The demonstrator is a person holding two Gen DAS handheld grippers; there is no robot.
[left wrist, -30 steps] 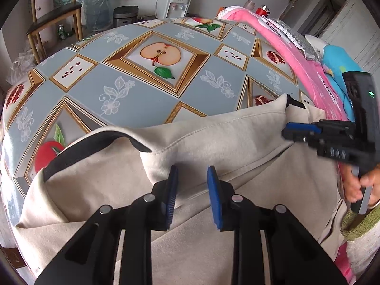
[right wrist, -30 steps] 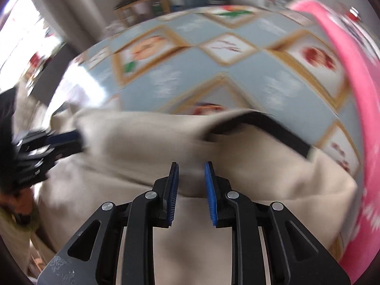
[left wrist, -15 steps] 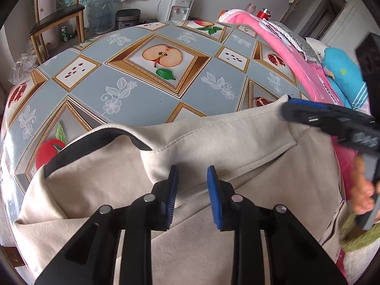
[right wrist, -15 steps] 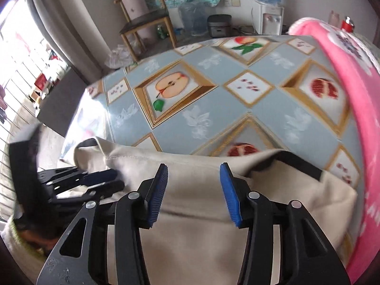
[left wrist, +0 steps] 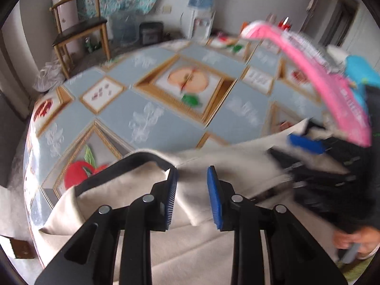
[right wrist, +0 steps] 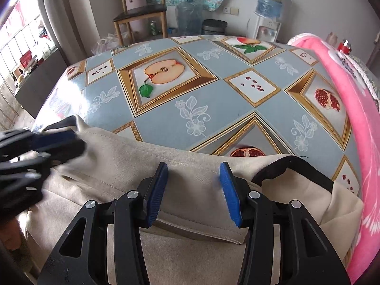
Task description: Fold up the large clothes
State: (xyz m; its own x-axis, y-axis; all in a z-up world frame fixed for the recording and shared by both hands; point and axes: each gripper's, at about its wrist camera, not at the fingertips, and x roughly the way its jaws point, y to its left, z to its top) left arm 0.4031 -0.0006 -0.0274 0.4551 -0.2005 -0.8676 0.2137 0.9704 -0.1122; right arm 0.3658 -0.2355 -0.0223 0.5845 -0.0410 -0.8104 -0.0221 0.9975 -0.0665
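1. A beige garment (right wrist: 194,180) with black trim lies in a heap at the near edge of the table, its upper fold running across the width of the right wrist view. In the left wrist view the same cloth (left wrist: 133,190) is blurred.
2. A black band of trim (right wrist: 294,168) curves over the garment's right end; another black band (left wrist: 133,166) arches over its left end.
3. The right gripper (right wrist: 193,191) sits over the garment's stitched fold with its blue pads spread wide, nothing clamped between them. One pad (right wrist: 156,192) lies just against the cloth.
4. The left gripper (left wrist: 192,194) has its jaws parted, with a flap of beige cloth standing in the gap. The blur does not let me tell whether the pads touch that flap.
5. In the right wrist view the left gripper (right wrist: 51,140) shows at the garment's left end, smeared; in the left wrist view the right gripper (left wrist: 306,142) shows at the right end, also smeared.
6. The table wears a grey-blue tablecloth (right wrist: 213,76) printed with gold-framed fruit pictures.
7. A pink blanket (right wrist: 356,109) lies along the table's right side, next to the garment.
8. Beyond the table stand a wooden chair (right wrist: 140,9) and a water dispenser (right wrist: 266,16).
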